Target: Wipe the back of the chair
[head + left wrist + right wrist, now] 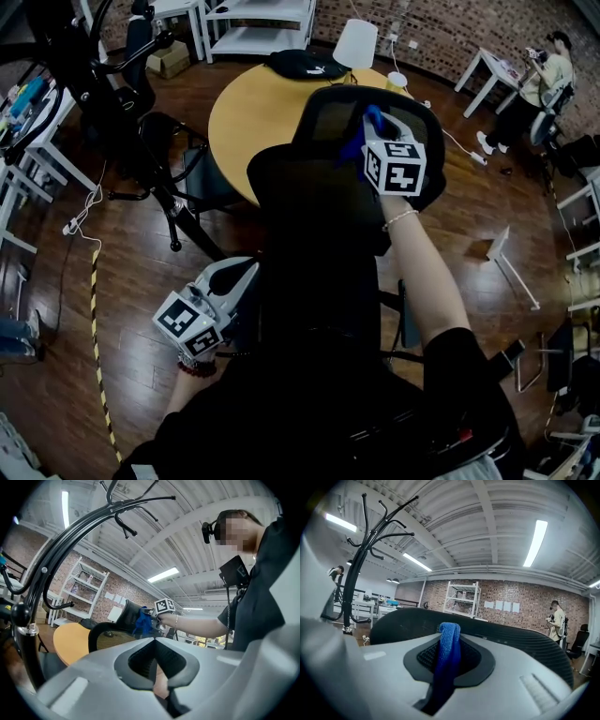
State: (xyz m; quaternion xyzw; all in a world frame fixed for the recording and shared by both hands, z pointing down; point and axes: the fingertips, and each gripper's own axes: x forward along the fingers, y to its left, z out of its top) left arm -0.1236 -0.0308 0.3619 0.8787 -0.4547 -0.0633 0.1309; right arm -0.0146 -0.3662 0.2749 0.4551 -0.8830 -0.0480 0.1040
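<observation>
One blue cloth [448, 665] in the right gripper [449, 643] seemingly touches the chair [529, 641].

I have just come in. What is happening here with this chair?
A person stands behind a black office chair with a gripper in each hand. The right gripper is shut on a blue cloth and holds it at the top of the chair's back, which faces a round wooden table. The left gripper is shut and empty, low at the chair's side.
</observation>
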